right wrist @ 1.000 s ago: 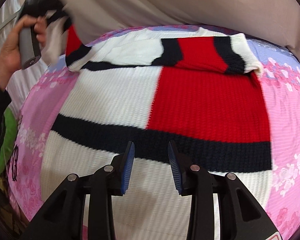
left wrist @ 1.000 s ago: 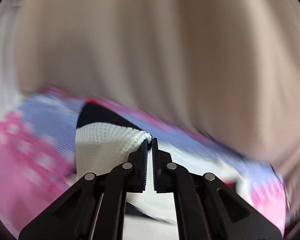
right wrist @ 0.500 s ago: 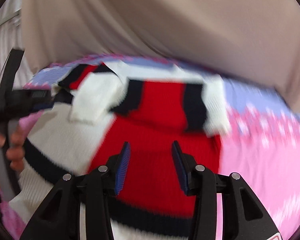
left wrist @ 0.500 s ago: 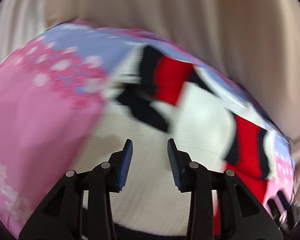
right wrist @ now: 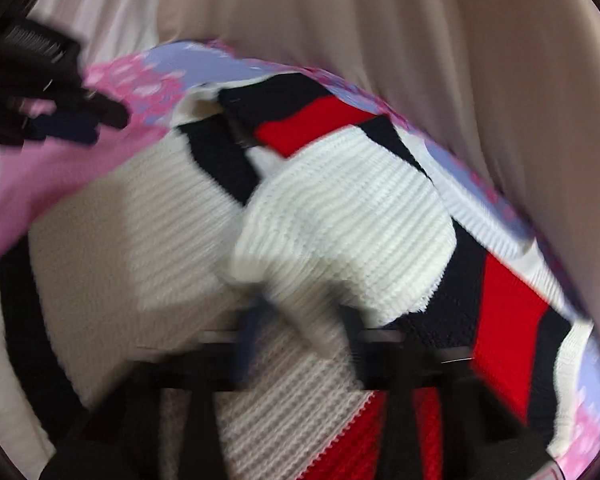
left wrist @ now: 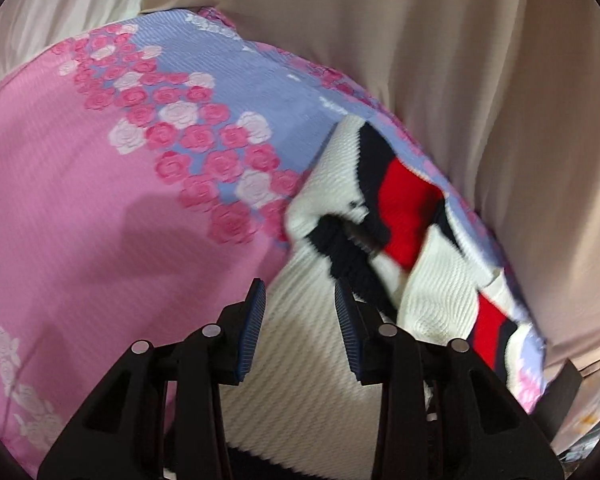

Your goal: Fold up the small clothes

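At lower centre of the left wrist view, the left gripper (left wrist: 300, 332) stands with its blue-padded jaws wide apart and empty, over the white edge of the knit sweater (left wrist: 300, 392). The sweater runs from there toward the right of the frame across the pink floral bedspread (left wrist: 80, 200), its folded sleeves (left wrist: 400, 200) lying just ahead and to the right. In the right wrist view, the right gripper (right wrist: 300, 344) is badly blurred; its jaws look parted around a white fold, but a grip cannot be judged.
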Tool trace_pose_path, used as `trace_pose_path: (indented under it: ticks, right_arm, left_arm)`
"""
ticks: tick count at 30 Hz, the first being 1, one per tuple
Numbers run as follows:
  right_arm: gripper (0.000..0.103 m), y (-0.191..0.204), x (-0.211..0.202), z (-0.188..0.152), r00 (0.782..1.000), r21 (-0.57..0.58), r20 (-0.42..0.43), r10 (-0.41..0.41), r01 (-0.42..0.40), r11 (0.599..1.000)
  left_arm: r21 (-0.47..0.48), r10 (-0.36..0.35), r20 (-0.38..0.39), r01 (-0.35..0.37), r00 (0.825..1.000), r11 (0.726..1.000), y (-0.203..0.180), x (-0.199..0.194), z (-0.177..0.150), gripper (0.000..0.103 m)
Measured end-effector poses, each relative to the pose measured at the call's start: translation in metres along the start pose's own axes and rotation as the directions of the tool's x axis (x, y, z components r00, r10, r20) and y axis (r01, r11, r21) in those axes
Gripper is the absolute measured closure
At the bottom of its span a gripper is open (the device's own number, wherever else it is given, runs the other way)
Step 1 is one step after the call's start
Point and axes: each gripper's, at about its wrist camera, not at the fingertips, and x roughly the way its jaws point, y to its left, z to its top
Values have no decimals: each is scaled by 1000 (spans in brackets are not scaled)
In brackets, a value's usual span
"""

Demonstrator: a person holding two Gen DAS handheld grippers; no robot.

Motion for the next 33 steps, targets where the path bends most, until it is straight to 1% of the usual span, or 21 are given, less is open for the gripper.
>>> trace_pose_path:
  ticks: [1,3,5,7,9,11,12,13,15,17,18,19,20,22,24,26,28,29,30,31,33]
  right_arm:
    - [97,-14,-11,5,999,74,38,2,-4,997]
    - [97,-52,-41,12,993,249,119,-17,-13,969]
    - [96,-95,-61,10,986,415,163,-27,-44,909]
    - [97,-127,-63,2,988,521,155,-4,-79,850]
    - [97,-145,-57,-3,993,547,115,-20,-47,836]
    - [97,-155,-51,-7,996,549,83,-41,-11,836]
    - [97,-160,-53,-9,995,554,82,-53,-2,832]
    - [97,-165,-57,-9,993,565,95,-74,8,825]
    - [97,-179,-76,-12,983,600,140,-123,15,800]
    - [97,-191,-90,-19,972,631,164,-170,29,775]
    - [98,-198,-96,-27,966,649,160,-201,50,759]
    - [100,-204,-92,-34,966,658,128,-225,87,748]
    - [103,-213,-75,-45,967,657,36,-252,167,735]
    - [103,-230,-39,-70,981,687,-90,-174,187,702]
    - [103,-239,-27,-91,982,723,-140,-128,190,664]
    - [103,-232,-39,-89,984,698,-107,-144,177,694]
    - [93,-224,-45,-84,991,688,-69,-111,128,714]
    - [82,-220,-43,-82,996,688,-53,-77,93,720]
    - [65,-218,-41,-83,997,691,-44,-56,71,719]
    - [59,-214,-33,-83,999,701,-35,-20,39,712]
    - [56,-206,-19,-85,998,722,-39,49,-6,692]
  left_arm:
    - [-5,-10,3,10,1000,1000,-2,0,2,68]
    - [-33,-53,1,53,999,998,-11,5,10,68]
    - [-94,-91,-29,88,995,992,-18,22,19,67]
    - [-174,-120,-80,104,990,979,-20,47,26,67]
    - [-241,-118,-101,90,988,966,-18,67,32,68]
    - [-271,-70,-97,42,993,962,-16,80,37,76]
    - [-271,-51,-87,26,995,962,-16,82,41,96]
    - [-261,-33,-85,10,996,965,-17,82,44,96]
    - [-240,-21,-36,12,999,971,-23,69,50,96]
    - [-177,-9,31,14,999,984,-34,49,51,96]
    - [-146,-7,44,14,999,989,-40,44,50,96]
    - [-126,3,41,2,999,992,-44,45,47,96]
    - [-92,54,29,-51,998,994,-49,52,43,96]
    - [-57,122,-8,-123,992,991,-52,69,33,96]
    - [-61,135,-44,-137,990,989,-48,78,21,96]
    - [-46,147,-26,-148,989,988,-47,76,16,96]
    - [-28,156,-10,-156,988,987,-47,75,13,96]
    - [-21,158,-7,-159,987,987,-48,74,12,96]
    - [-18,162,-7,-162,987,987,-49,75,11,95]
    - [-18,166,-4,-166,986,986,-50,76,9,94]
    - [-19,168,-1,-168,986,986,-52,77,7,94]
